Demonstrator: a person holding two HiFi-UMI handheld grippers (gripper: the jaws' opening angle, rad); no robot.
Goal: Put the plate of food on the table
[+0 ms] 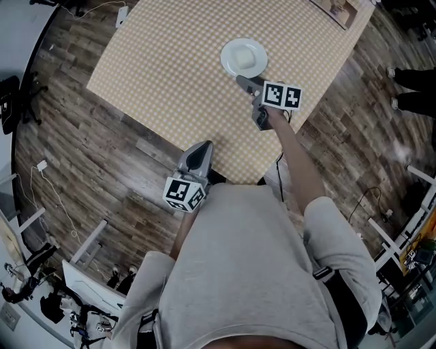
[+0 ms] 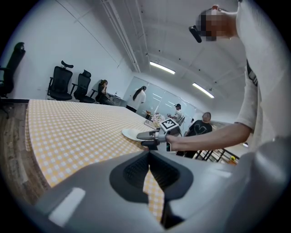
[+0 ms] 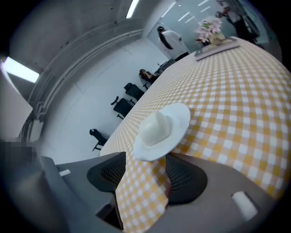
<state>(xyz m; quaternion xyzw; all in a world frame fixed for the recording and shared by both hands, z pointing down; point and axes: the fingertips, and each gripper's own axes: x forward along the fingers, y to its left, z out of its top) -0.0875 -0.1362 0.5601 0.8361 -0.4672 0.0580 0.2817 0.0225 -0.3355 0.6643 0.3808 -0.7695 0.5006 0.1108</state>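
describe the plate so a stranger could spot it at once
Find the table covered in yellow-and-white checks. Just ahead of the right gripper sits a round white plate. It alone is round and white there, and a pale block of food stands on it.

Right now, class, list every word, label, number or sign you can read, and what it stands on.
Nothing readable.
Marker cube on the right gripper: square patterns, no words.
Marker cube on the left gripper: likewise.
Printed sheet on the table corner: too small to read.
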